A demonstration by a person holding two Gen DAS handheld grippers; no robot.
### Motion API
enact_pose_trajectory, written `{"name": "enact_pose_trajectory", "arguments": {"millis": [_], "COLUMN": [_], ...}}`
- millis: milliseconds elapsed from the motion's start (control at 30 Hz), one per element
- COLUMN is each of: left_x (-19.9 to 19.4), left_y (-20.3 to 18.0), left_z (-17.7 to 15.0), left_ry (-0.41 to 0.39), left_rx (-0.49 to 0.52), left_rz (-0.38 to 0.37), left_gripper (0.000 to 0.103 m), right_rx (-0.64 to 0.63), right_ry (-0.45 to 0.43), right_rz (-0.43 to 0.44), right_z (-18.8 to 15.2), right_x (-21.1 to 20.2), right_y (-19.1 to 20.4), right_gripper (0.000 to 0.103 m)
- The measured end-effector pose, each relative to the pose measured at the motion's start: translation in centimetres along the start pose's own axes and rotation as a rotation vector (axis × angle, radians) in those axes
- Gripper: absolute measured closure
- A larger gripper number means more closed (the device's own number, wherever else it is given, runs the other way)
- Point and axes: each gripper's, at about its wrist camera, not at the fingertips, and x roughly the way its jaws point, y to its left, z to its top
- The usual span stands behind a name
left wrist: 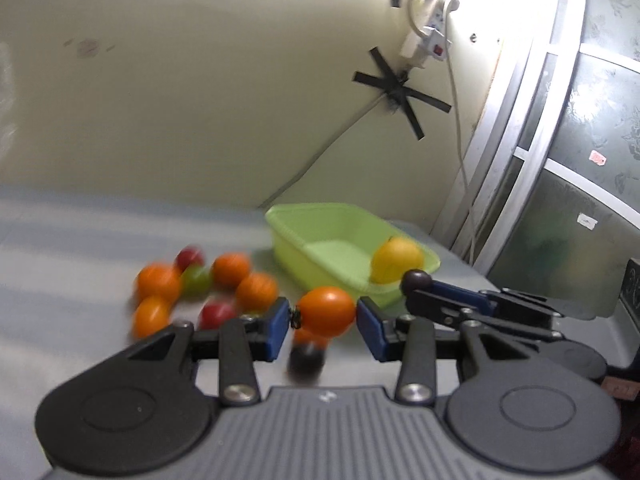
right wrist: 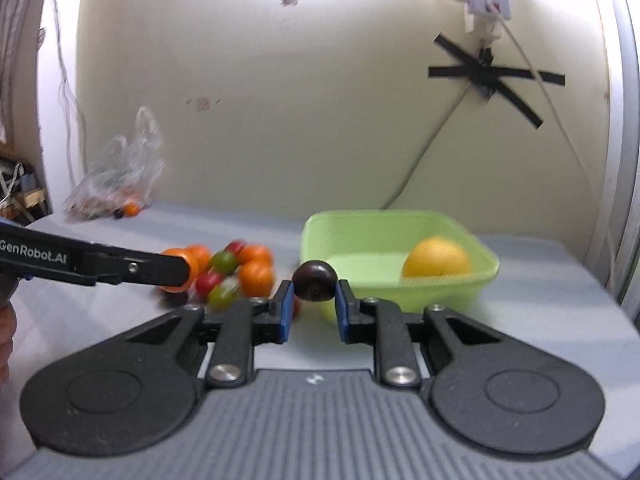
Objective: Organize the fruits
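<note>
My left gripper (left wrist: 323,318) is shut on an orange fruit (left wrist: 326,311), held above the grey table with a dark fruit (left wrist: 306,362) lying under it. My right gripper (right wrist: 313,300) is shut on a dark purple fruit (right wrist: 314,280), held just in front of the green bin (right wrist: 320,236); it shows in the left wrist view (left wrist: 416,280) too. The bin (left wrist: 288,220) holds a large yellow-orange fruit (right wrist: 437,258). A pile of orange, red and green fruits (left wrist: 192,284) lies left of the bin, also seen in the right wrist view (right wrist: 236,272).
A clear plastic bag (right wrist: 120,176) with small fruits lies at the table's far left by the wall. Cables and black tape hang on the wall (left wrist: 400,88) behind the bin. The table's right edge (right wrist: 592,280) is just beyond the bin.
</note>
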Motion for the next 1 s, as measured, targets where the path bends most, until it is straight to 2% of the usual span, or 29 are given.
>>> {"name": "enact_pose_trajectory", "arguments": {"millis": [100,233,333,500,567,633,767,867,1000], "left_x": [3.0,6.7,8.3,10.7,10.4,9.2,6.8,5.7,5.9], "left_y": [-0.5,-1.0,-1.3,-1.6,-1.1,-0.2,1.0,1.5,2.1], "left_z": [1.8,3.6,4.2,4.3,4.5,4.6,4.2,2.8,1.1], "left_ry": [0.013,0.038,0.052,0.090,0.079,0.058,0.053,0.100,0.167], "left_rx": [0.011,0.008,0.017,0.019,-0.004,-0.022,0.010,0.033,0.016], "left_rz": [-0.003,-0.008,-0.025,-0.016,-0.019,-0.017,0.026,0.062,0.072], "left_gripper": [0.065,0.067,0.067,0.066,0.066,0.063,0.063,0.063,0.063], "right_rx": [0.014,0.024,0.041,0.040,0.043,0.064,0.083,0.082,0.049], "right_ry": [-0.012,0.016,0.035,0.017,0.011,-0.002,-0.037,-0.057,-0.053], "right_rz": [-0.019,-0.045,-0.044,-0.053,-0.058,-0.052,-0.039,-0.019,0.010], "right_z": [1.1,1.2,0.5,0.3,0.3,0.2,0.5,0.6,0.5], "right_x": [1.8,4.1,4.5,4.2,4.0,3.4,2.6,2.2,2.1], "right_y": [-1.4,-2.6,-3.0,-3.3,-3.5,-3.8,-4.0,-3.7,-2.8], "right_gripper": [0.078,0.078,0.077,0.075,0.074,0.065,0.065,0.065,0.065]}}
